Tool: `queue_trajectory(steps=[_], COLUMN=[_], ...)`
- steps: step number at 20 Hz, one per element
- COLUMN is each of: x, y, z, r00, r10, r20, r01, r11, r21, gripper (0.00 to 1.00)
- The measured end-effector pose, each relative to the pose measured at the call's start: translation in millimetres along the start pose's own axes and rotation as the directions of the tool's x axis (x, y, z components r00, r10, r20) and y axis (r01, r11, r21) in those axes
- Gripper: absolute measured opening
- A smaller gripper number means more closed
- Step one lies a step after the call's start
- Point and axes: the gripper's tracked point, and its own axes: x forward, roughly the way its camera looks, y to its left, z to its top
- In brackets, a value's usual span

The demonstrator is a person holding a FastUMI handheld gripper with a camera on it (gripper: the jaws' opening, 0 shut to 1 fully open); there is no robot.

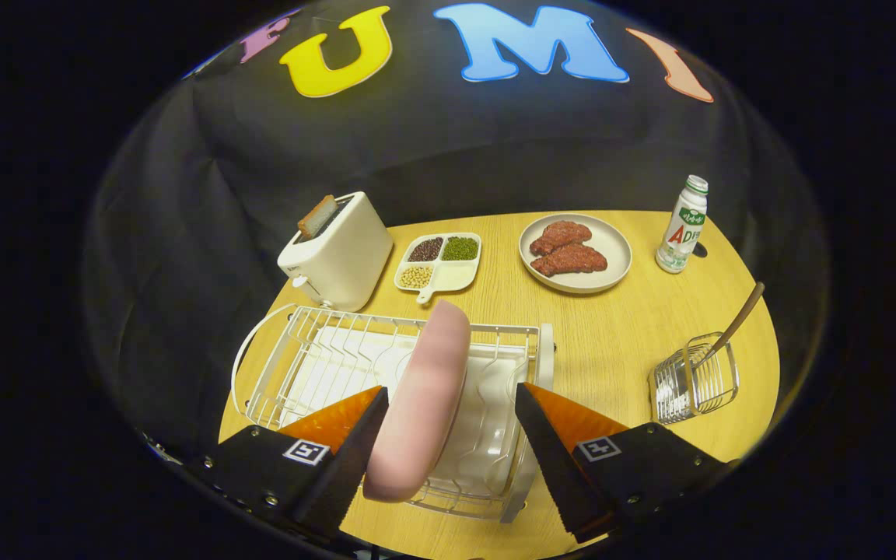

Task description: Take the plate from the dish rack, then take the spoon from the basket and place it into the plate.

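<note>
tongs (pixel 448 435) wide open astride pink plate (pixel 421 404) on edge in dish rack (pixel 292 350); left finger maybe touching.

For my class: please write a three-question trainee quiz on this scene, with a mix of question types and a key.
1. True or false: the gripper is shut on the pink plate.
2. Where is the spoon? A) wire basket B) toaster C) dish rack
3. Fill in: the pink plate stands on edge in the ____.

Key
1. False: the fingers are spread, with the plate between them.
2. A, the wire basket beside the dish rack.
3. Dish rack.
</note>
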Motion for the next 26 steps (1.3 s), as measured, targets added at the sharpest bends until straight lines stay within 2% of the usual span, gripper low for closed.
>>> queue_trajectory(steps=[4, 7, 10, 12, 14, 18, 26], x=[16, 26, 34, 39, 34, 26, 26], y=[-1, 4, 10, 15, 0, -3, -1], z=[-4, -9, -16, -28, -34, -41, -33], r00=[0.991, 0.980, 0.968, 0.952, 0.927, 0.887, 0.853], r10=[0.006, 0.003, 0.011, 0.001, -0.105, -0.181, -0.234], r20=[-0.137, -0.197, -0.250, -0.306, -0.361, -0.424, -0.467], r01=[0.003, 0.019, 0.020, 0.030, 0.123, 0.188, 0.224], r11=[0.998, 0.994, 0.993, 0.995, 0.992, 0.982, 0.972], r21=[0.066, 0.107, 0.119, 0.096, 0.027, -0.026, -0.078], gripper=[0.92, 0.74, 0.74, 0.50, 0.47, 0.47, 0.47])
